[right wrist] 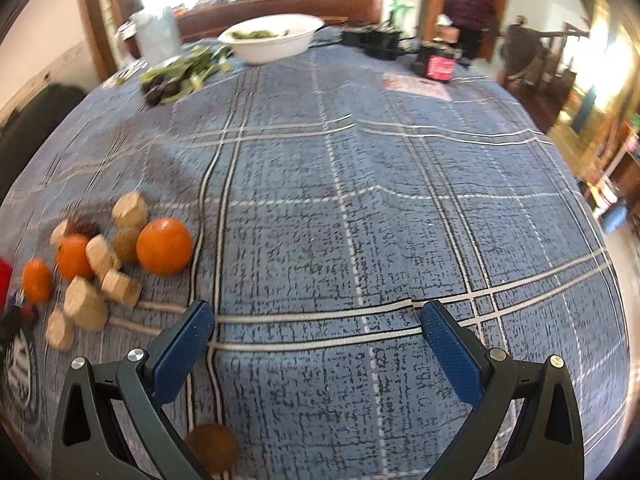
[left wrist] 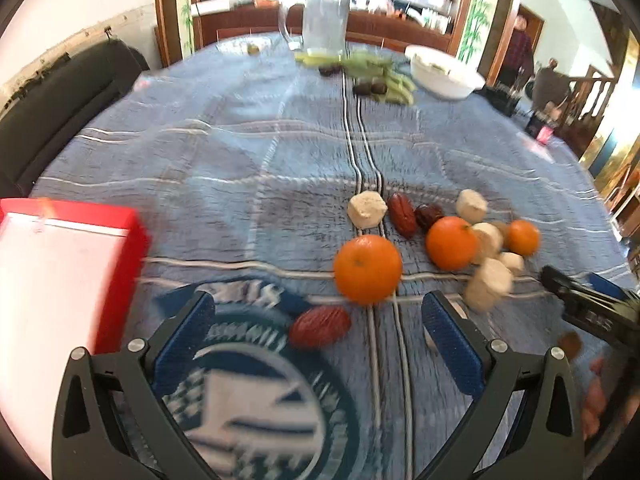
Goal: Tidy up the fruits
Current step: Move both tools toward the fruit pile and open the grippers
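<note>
Reaching for pick: left gripper (left wrist: 318,320) jaws wide, empty, red date (left wrist: 319,326) between; next close.

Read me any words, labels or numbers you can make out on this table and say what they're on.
None reads clearly.
Round blue emblem on the tablecloth: lettering too blurred.
Right gripper body: pale marking, too blurred.
Dark container with pink label: too small.
Red box: no text visible.

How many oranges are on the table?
3. In the left wrist view, the biggest orange sits nearest the open left gripper, a second orange is in the middle of the pile, and the smallest orange is furthest right. None looks hidden.
</note>
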`<state>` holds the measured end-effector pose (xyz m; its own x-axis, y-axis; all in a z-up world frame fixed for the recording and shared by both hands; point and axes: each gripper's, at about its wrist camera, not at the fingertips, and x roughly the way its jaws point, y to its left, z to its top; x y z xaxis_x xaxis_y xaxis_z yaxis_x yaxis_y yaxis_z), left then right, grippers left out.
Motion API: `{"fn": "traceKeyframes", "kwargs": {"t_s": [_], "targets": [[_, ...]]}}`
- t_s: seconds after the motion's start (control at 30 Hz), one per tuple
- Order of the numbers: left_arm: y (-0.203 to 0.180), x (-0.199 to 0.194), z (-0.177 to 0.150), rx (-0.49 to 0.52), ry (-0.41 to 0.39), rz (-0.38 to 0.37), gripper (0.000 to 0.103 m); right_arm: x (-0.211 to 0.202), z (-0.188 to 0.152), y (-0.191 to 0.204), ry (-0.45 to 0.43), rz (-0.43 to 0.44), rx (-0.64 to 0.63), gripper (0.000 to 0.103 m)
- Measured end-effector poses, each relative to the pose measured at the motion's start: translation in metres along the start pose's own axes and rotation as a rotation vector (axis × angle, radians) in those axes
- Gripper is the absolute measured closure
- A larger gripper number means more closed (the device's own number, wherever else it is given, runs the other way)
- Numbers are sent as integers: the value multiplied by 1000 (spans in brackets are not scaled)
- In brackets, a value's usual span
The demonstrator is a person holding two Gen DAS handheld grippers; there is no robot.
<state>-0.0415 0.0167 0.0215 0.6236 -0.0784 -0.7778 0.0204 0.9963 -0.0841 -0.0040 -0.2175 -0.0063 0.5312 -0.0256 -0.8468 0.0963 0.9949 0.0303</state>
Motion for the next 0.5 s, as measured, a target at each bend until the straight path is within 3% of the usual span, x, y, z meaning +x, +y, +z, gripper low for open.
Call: {"fn": "traceKeyframes", "kwargs": {"t_s": [0.13, 0.2, 0.3, 0.37, 0.4, 0.5], "targets": [[15, -44, -12, 32, -100, 17, 0, -36, -5, -12, -140, 115, 57, 1], [21, -55, -18, 50, -123, 26, 0, -66, -10, -14, -282, 171, 62, 1], [22, -70, -27, 93, -158, 72, 0, -90, -13, -18, -377, 329, 68, 0], [23, -78, -28, 118, -167, 82, 0, -96, -6, -20, -350, 439, 84, 0], [23, -83, -28, 131, -175, 88, 0, -96, 6, -18, -294, 458, 85, 0], [22, -93, -23, 174, -207, 124, 0, -92, 34, -6, -191, 424, 63, 0]]}}
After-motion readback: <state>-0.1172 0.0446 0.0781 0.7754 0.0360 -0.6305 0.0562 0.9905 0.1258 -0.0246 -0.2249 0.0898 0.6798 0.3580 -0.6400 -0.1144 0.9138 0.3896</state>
